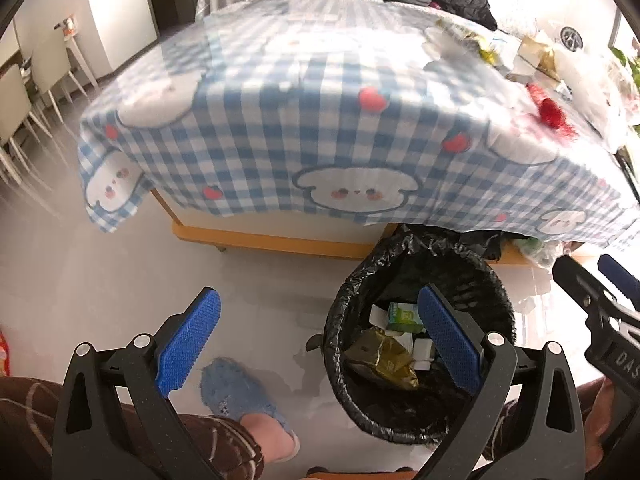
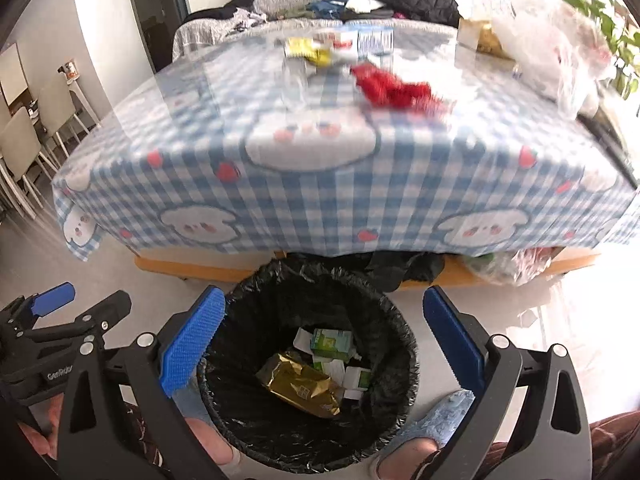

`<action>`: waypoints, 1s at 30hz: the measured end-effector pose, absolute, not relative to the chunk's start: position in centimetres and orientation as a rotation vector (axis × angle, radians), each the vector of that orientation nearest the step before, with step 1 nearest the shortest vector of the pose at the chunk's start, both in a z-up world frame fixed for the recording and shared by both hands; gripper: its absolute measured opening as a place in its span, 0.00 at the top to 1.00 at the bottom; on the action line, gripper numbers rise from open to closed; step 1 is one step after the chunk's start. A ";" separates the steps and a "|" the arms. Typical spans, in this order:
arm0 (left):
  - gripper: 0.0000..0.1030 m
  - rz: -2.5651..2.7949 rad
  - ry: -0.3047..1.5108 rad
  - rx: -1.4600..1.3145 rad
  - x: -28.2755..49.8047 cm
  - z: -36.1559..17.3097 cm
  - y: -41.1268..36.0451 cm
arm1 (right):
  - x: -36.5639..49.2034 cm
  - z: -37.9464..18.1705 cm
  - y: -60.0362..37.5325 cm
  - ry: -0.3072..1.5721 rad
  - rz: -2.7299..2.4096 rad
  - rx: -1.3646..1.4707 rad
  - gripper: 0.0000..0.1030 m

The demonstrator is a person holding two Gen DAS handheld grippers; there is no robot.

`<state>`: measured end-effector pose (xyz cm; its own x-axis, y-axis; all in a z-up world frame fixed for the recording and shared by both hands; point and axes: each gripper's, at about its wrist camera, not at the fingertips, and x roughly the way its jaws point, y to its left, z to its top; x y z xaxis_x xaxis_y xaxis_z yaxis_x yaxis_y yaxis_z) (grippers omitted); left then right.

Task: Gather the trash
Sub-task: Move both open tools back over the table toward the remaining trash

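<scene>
Where foil crinkles: round black-lined bin (image 2: 308, 380), ribbed tongs (image 2: 320, 344) agape.

Right gripper (image 2: 320, 340), jaws wide, above black-lined bin (image 2: 404, 344) holding gold wrapper (image 2: 300, 388), green carton (image 2: 331, 343); red wrapper (image 2: 394, 88) on checked tablecloth (image 2: 320, 184)

Low worktop (image 2: 320, 184) under a blue-and-white checked cloth printed with puppies and strawberries, draped over its near edge. On it: a crumpled red wrapper (image 2: 394, 88) near the middle, a yellow packet (image 2: 306, 50) and a white-and-blue carton (image 2: 374, 42) behind, a gold bag (image 2: 482, 38) and clear plastic bags (image 2: 560, 56) at the right. Down on the pale glossy floor (image 1: 100, 280), a black-lined round bin (image 2: 308, 360) stands just before the worktop.
</scene>
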<state>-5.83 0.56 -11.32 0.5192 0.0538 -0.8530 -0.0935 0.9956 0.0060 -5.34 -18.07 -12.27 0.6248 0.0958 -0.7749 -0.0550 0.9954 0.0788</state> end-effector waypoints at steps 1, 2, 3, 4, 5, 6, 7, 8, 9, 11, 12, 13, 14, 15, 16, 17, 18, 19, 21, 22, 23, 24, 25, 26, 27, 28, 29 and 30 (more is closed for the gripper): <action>0.06 0.081 1.017 -0.048 -6.0 -10.7 0.6 | -5.5 -11.6 -18.1 0.885 0.084 0.050 0.07; 0.06 0.073 1.011 -0.056 -6.2 -10.0 0.6 | -5.6 -11.0 -18.3 0.880 0.080 0.052 0.07; 0.06 0.068 1.005 -0.061 -6.4 -9.2 0.5 | -5.8 -10.6 -18.3 0.874 0.080 0.055 0.07; 0.06 0.064 0.997 -0.063 -6.6 -8.7 0.6 | -6.1 -9.7 -18.5 0.864 0.078 0.058 0.07; 0.06 0.058 0.986 -0.063 -6.7 -7.9 0.5 | -6.3 -9.3 -18.5 0.856 0.076 0.055 0.07; 0.06 0.054 0.979 -0.064 -6.8 -7.4 0.4 | -6.4 -8.7 -18.6 0.848 0.074 0.050 0.07; 0.06 0.048 0.973 -0.065 -6.8 -6.8 0.3 | -6.6 -7.8 -18.7 0.835 0.070 0.042 0.07; 0.06 0.039 0.970 -0.066 -6.9 -6.2 0.2 | -6.7 -7.1 -18.9 0.824 0.069 0.040 0.07; 0.06 0.034 0.968 -0.064 -6.8 -5.7 0.0 | -6.7 -6.6 -19.0 0.817 0.069 0.039 0.07; 0.06 0.027 0.967 -0.056 -6.7 -4.9 -0.3 | -6.5 -5.2 -19.5 0.797 0.056 0.040 0.07; 0.06 0.031 0.972 -0.044 -6.5 -4.6 -0.6 | -6.4 -4.9 -19.8 0.793 0.053 0.043 0.07; 0.06 0.031 0.974 -0.042 -6.4 -4.5 -0.7 | -6.1 -4.4 -20.1 0.790 0.055 0.049 0.07; 0.06 0.027 0.975 -0.045 -6.3 -4.2 -0.8 | -5.8 -4.0 -20.4 0.790 0.058 0.061 0.07; 0.06 0.023 0.974 -0.047 -6.3 -3.9 -1.0 | -5.6 -3.8 -20.7 0.790 0.057 0.068 0.07; 0.06 0.019 0.973 -0.047 -6.2 -3.7 -1.1 | -5.3 -3.4 -21.0 0.787 0.054 0.072 0.07; 0.06 0.015 0.971 -0.044 -6.0 -3.4 -1.4 | -5.1 -3.2 -21.2 0.784 0.050 0.073 0.07; 0.06 0.009 0.969 -0.042 -5.8 -3.1 -1.6 | -4.8 -3.0 -21.5 0.783 0.046 0.072 0.07; 0.06 0.006 0.969 -0.043 -5.7 -2.9 -1.7 | -4.4 -2.8 -21.7 0.784 0.046 0.073 0.07; 0.06 0.000 0.964 -0.044 -5.1 -2.5 -2.1 | -3.9 -2.5 -22.1 0.783 0.044 0.074 0.07; 0.06 -0.001 0.962 -0.044 -4.8 -2.3 -2.3 | -3.6 -2.4 -22.2 0.780 0.043 0.070 0.07; 0.06 -0.003 0.958 -0.046 -4.5 -2.0 -2.5 | -3.3 -2.2 -22.3 0.777 0.040 0.063 0.07; 0.06 -0.005 0.957 -0.047 -4.2 -1.8 -2.6 | -3.2 -2.1 -22.4 0.773 0.038 0.060 0.07; 0.06 -0.008 0.956 -0.046 -3.9 -1.7 -2.8 | -2.8 -1.8 -22.7 0.769 0.036 0.059 0.07; 0.06 -0.009 0.955 -0.042 -3.4 -1.5 -3.0 | -2.5 -1.7 -22.8 0.765 0.035 0.059 0.07; 0.06 -0.007 0.956 -0.041 -3.1 -1.4 -3.1 | -2.2 -1.6 -23.0 0.762 0.032 0.056 0.07; 0.06 -0.007 0.956 -0.042 -2.7 -1.3 -3.2 | -1.9 -1.5 -23.1 0.759 0.027 0.049 0.07; 0.06 -0.009 0.956 -0.043 -2.3 -1.2 -3.3 | -1.6 -1.4 -23.2 0.756 0.023 0.043 0.07; 0.06 -0.010 0.956 -0.043 -1.8 -1.0 -3.5 | -1.4 -1.3 -23.2 0.755 0.020 0.038 0.07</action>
<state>-1.83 -3.48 -1.05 0.5769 -0.0272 -0.8163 -0.0106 0.9991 -0.0407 -1.41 -23.22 -1.34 0.7283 0.0320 -0.6845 -0.0048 0.9991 0.0416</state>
